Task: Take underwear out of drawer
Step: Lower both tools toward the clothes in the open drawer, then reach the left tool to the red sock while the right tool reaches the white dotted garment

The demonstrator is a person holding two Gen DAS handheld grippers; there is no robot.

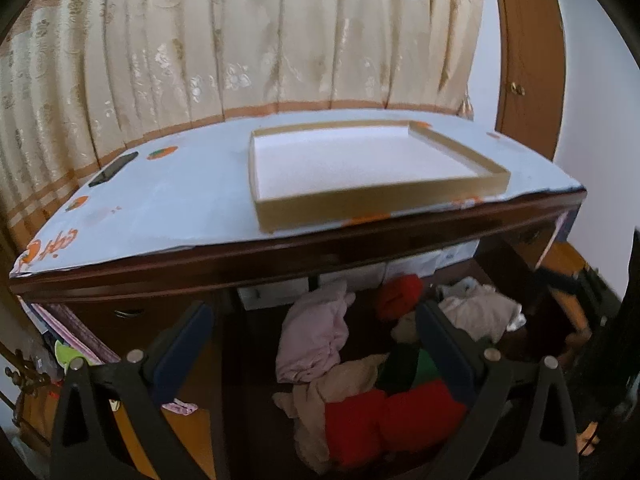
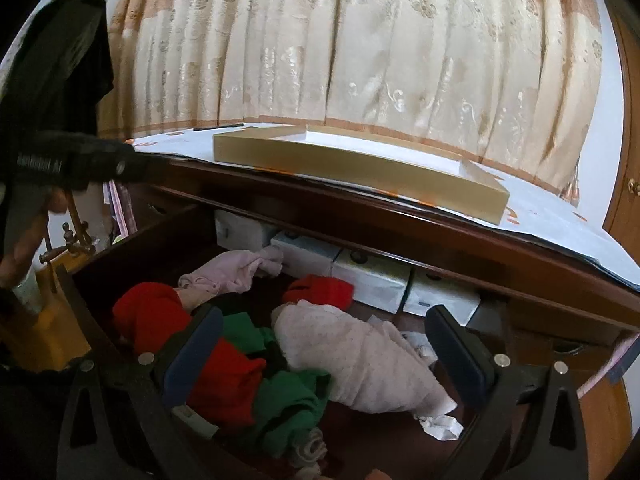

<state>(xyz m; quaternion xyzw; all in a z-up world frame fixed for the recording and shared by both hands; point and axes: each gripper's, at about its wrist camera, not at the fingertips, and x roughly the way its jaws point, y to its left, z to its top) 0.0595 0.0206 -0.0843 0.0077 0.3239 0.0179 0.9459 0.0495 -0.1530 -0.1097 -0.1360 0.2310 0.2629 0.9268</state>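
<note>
Underwear lies heaped in the open drawer under the desk's front edge: a pale dotted piece on top towards the drawer's right side, red and green ones towards its left. My right gripper hangs over that pale piece, jaws spread wide and empty; my left gripper is likewise wide and empty. I judge it best to drop the right straight down, pinch one raised fold only, and lift clear of the drawer front.

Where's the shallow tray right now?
The shallow tray sits on the paper-covered dresser top, right of centre in the left wrist view, directly above the open drawer of clothes.
</note>
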